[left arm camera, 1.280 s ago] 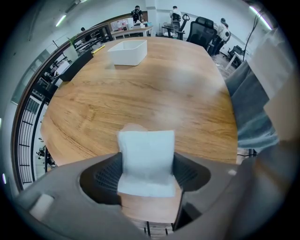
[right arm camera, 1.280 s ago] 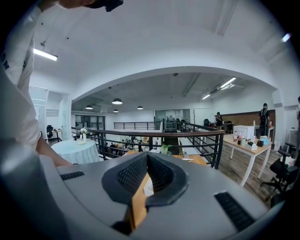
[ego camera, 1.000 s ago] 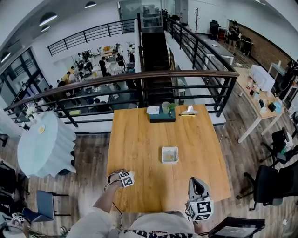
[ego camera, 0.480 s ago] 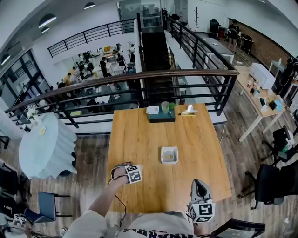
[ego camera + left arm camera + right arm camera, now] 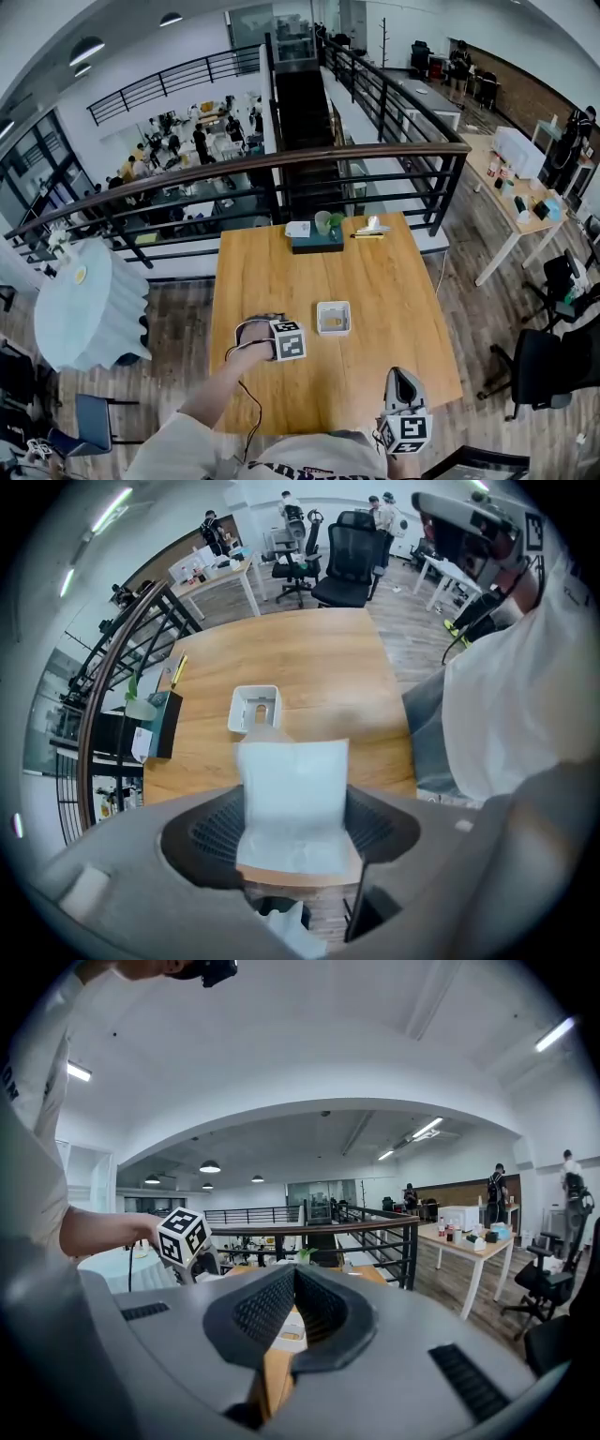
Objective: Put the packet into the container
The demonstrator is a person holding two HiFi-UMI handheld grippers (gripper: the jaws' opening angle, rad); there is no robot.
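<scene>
One white packet clamped in left gripper, container nearby, right gripper closed

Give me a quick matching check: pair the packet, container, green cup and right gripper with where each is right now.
1 packet
2 container
3 green cup
4 right gripper

A far edge of the table
B clamped in the left gripper
C middle of the table
D empty, by the table's near edge

Pairs: 1-B, 2-C, 3-A, 4-D
</scene>
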